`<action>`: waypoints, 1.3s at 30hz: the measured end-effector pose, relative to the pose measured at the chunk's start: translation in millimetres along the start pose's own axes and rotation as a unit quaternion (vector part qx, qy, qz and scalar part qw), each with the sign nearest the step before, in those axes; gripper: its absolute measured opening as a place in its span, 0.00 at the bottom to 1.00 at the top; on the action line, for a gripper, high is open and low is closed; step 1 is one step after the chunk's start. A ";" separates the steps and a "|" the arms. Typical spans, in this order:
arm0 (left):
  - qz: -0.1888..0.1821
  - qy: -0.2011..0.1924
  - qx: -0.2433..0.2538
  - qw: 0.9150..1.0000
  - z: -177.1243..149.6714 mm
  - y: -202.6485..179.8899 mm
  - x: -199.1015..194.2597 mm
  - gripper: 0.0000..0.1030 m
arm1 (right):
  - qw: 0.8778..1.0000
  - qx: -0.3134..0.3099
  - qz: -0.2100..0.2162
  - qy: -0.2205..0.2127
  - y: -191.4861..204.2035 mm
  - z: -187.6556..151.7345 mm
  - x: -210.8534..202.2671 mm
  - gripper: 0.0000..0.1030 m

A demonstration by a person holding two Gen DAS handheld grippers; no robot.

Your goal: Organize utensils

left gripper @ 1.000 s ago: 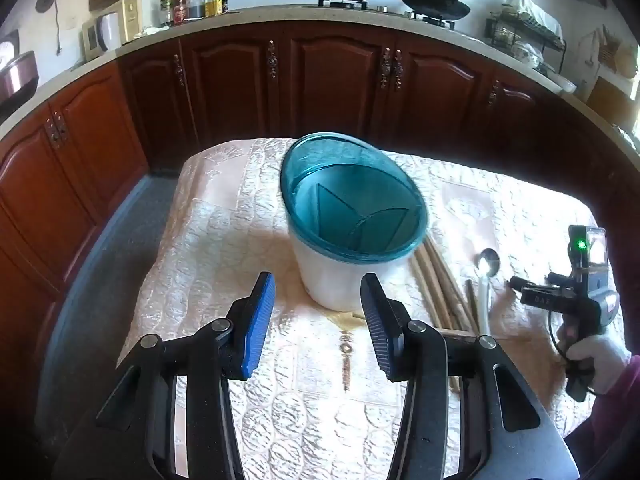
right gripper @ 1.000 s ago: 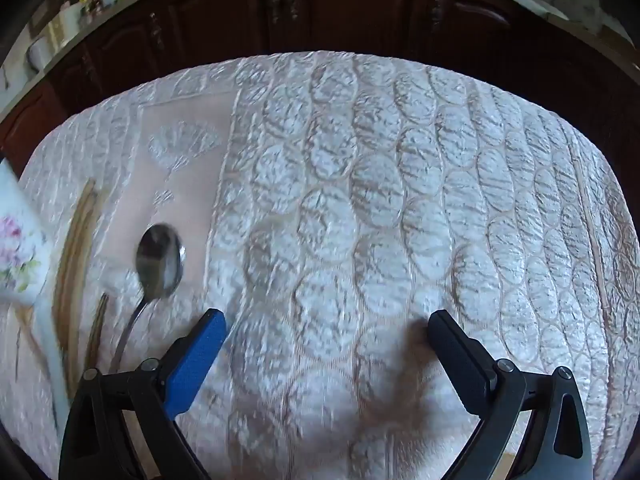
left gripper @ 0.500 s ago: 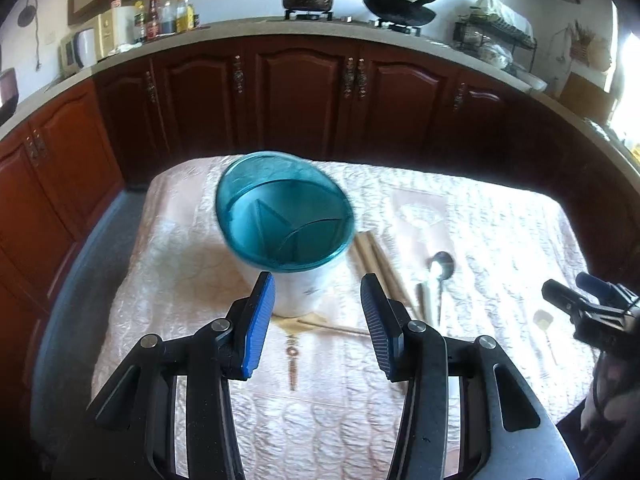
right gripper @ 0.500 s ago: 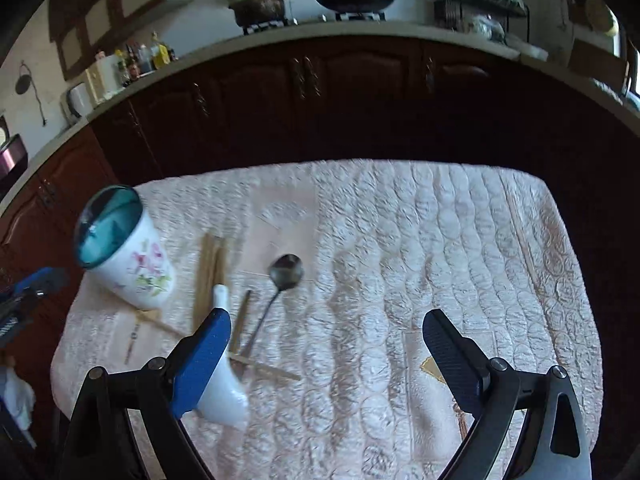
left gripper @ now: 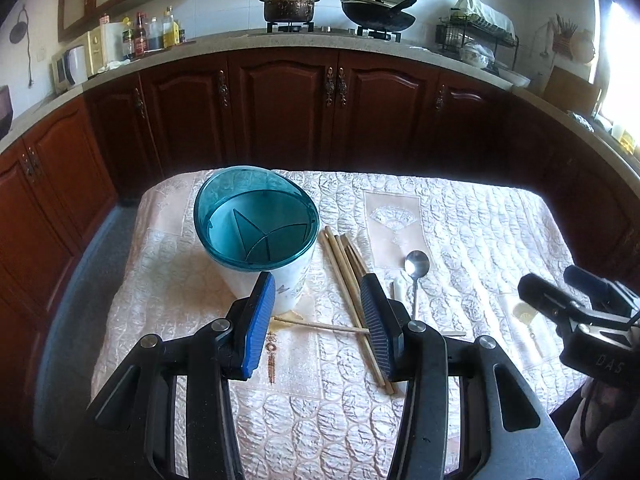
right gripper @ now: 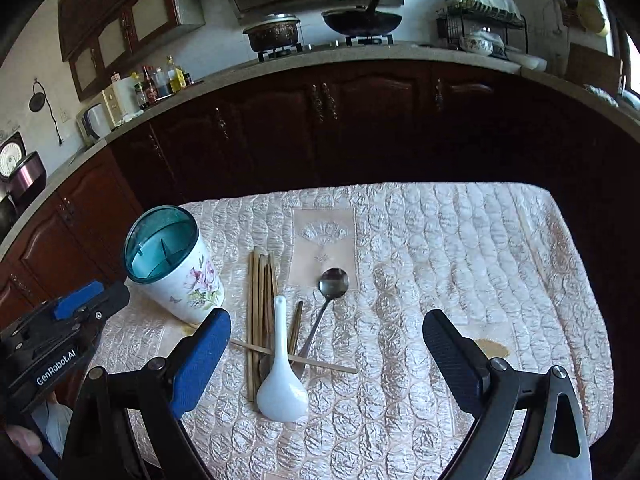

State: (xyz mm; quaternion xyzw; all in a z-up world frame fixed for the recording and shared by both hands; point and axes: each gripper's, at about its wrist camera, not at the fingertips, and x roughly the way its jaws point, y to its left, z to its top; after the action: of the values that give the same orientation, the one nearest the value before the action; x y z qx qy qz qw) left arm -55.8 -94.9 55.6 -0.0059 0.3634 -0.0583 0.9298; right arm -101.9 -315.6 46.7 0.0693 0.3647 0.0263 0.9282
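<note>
Farthest left on the quilted table [right gripper: 460, 248] stands the holder [right gripper: 176, 264], a flowered white cup with a teal rim and divided teal insert, upright and with nothing visible in it. The left gripper [left gripper: 318, 320] hangs just short of the holder, jaws apart and holding nothing. Just right of the holder lies a bundle of chopsticks [right gripper: 260, 312], long axes running away from the cameras, with one stray chopstick [right gripper: 296, 358] lying crosswise over their near ends. Right of the bundle is the white spoon [right gripper: 282, 384], bowl toward the near edge and handle pointing away, resting over the stray stick. A metal spoon [right gripper: 330, 300] lies right of that, bowl at the far end, handle slanting back under the white spoon. The right gripper [right gripper: 326, 364] hovers near this pile, jaws spread wide and empty, with the white spoon just left of its centre line. It looks the better placed arm for a first pick, and the spoon's handle lies roughly along its approach, so the jaws would close across it.
</note>
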 end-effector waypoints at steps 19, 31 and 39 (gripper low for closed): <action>-0.010 0.007 0.002 1.000 -2.9 -2.3 4.4 0.43 | 1.000 -0.020 -0.023 -0.008 4.5 3.0 0.4 0.94; -0.004 0.013 0.002 1.000 -5.5 -4.2 4.8 0.43 | 0.999 -0.024 -0.018 -0.013 3.7 0.9 2.6 0.94; 0.001 0.016 0.001 1.000 -5.2 1.5 10.2 0.43 | 0.999 -0.025 -0.015 -0.012 5.1 0.4 7.2 0.94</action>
State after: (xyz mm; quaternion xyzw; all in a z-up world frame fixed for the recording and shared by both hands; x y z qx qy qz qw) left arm -51.7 -94.4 44.8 -0.0032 0.3783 -0.0577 0.9239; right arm -96.4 -309.9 42.8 0.0407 0.3534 0.0207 0.9343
